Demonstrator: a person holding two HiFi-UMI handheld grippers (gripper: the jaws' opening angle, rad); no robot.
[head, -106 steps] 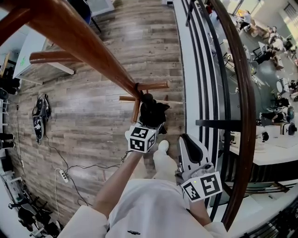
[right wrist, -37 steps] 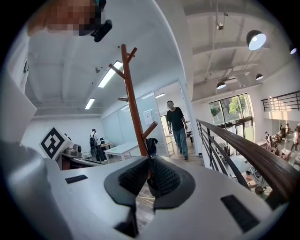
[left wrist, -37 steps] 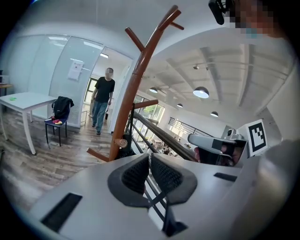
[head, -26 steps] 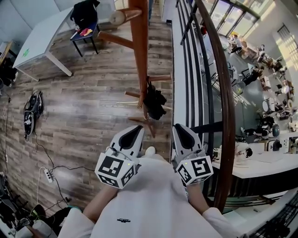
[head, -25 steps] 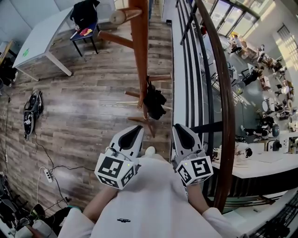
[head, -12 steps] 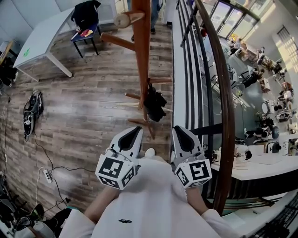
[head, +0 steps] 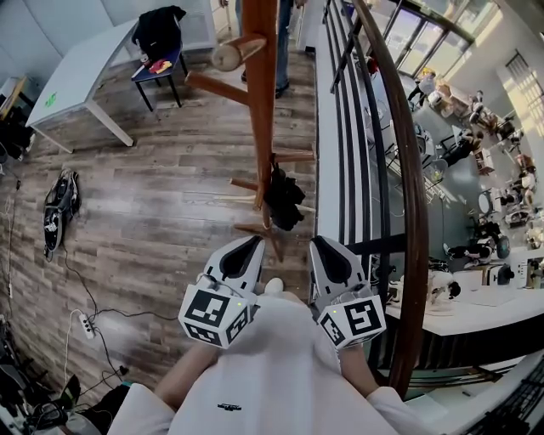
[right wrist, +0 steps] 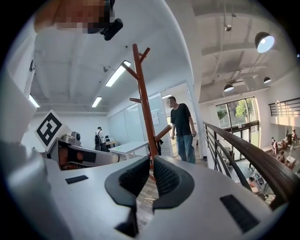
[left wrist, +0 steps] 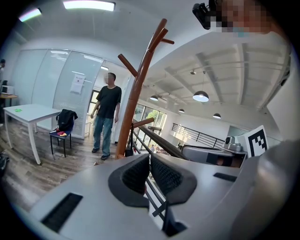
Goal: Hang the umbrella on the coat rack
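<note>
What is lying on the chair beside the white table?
On the chair, a black bundle covers the backrest, and a small red item lies on the seat. What the bundle hides cannot be seen.

An open-plan office mezzanine: long white table, frosted glass partition walls, dark wood-topped metal railing overlooking white staffed desks.

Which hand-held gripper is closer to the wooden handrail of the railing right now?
Right. In the head view the right hand-held gripper sits just left of the handrail. The left hand-held gripper is farther left, beyond the right one.
</note>
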